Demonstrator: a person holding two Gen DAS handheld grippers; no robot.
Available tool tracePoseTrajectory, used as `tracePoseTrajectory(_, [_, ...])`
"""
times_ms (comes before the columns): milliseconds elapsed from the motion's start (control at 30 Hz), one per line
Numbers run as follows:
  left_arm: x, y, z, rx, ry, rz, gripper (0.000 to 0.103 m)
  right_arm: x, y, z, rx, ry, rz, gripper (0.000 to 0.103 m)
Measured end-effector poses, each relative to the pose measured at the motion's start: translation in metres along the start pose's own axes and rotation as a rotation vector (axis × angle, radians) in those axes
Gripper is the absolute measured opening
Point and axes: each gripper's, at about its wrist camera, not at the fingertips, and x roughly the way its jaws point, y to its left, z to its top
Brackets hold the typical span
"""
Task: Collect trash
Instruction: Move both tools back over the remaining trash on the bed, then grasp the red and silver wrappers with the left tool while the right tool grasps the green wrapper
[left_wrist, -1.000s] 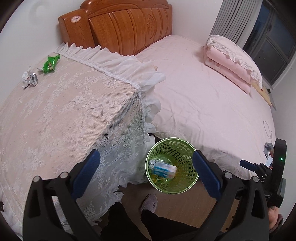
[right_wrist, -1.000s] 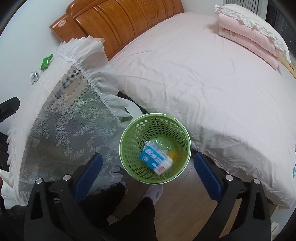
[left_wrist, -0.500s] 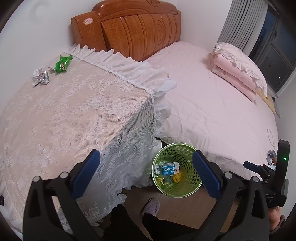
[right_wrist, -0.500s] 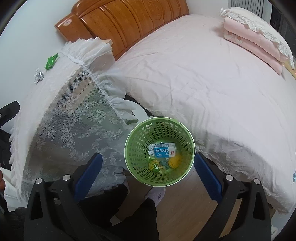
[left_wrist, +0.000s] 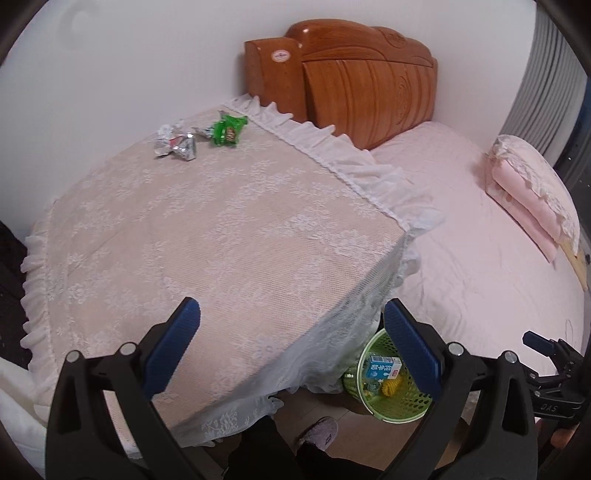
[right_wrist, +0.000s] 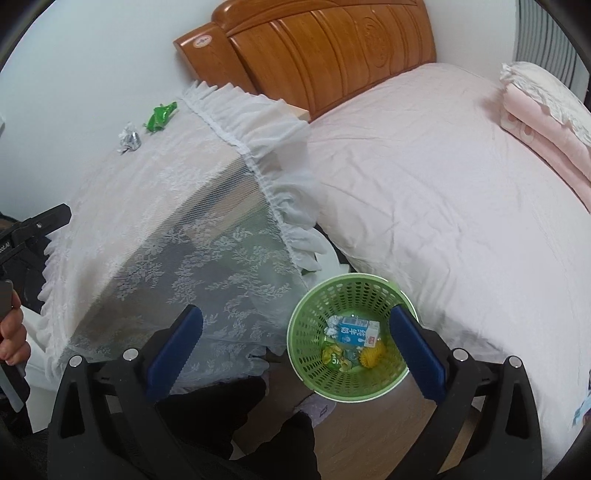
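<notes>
Both the left tool (left_wrist: 291, 345) and right tool (right_wrist: 295, 345) are held wide and empty; green wrapper (left_wrist: 228, 129) and foil wrapper (left_wrist: 175, 144) remain uncollected on the desk (left_wrist: 221, 240), far from the basket (right_wrist: 314, 373).

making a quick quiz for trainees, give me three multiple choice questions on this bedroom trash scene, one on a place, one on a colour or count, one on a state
1. Where does the green wrapper lie?
A. on the bed
B. on the lace-covered table, near the wall
C. on the floor

2. How many pieces of trash are left on the table?
A. two
B. four
C. none

3. How do the two grippers stand?
A. both shut on trash
B. one open, one shut
C. both open, holding nothing

Answers:
1 B: it sits on the lace top beside the crumpled silver wrapper.
2 A: only the green and the silver wrapper show there.
3 C: the left gripper and right gripper each show blue pads spread wide with nothing between them; the blue carton lies in the green basket.
</notes>
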Motion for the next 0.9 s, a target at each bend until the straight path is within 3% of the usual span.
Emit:
tracePoseTrajectory(200, [0.017, 0.050, 0.027, -0.080, -0.006, 0.064, 0.095, 0.019, 0.044, 0.046, -0.063, -0.017, 0.048, 0.100])
tracePoseTrajectory(400, [0.057, 0.101, 0.078, -0.169, -0.016, 0.082, 0.095, 0.051, 0.098, 0.113, -0.093, -0.042, 0.083, 0.100])
tracePoseTrajectory(667, [0.147, 0.153, 0.162, -0.221, -0.031, 0.089, 0.095, 0.110, 0.169, 0.204, -0.110, -0.039, 0.076, 0.100])
tracePoseTrajectory(900, [0.225, 0.180, 0.209, -0.320, -0.004, 0.075, 0.095, 0.149, 0.205, 0.245, -0.116, -0.014, 0.051, 0.100])
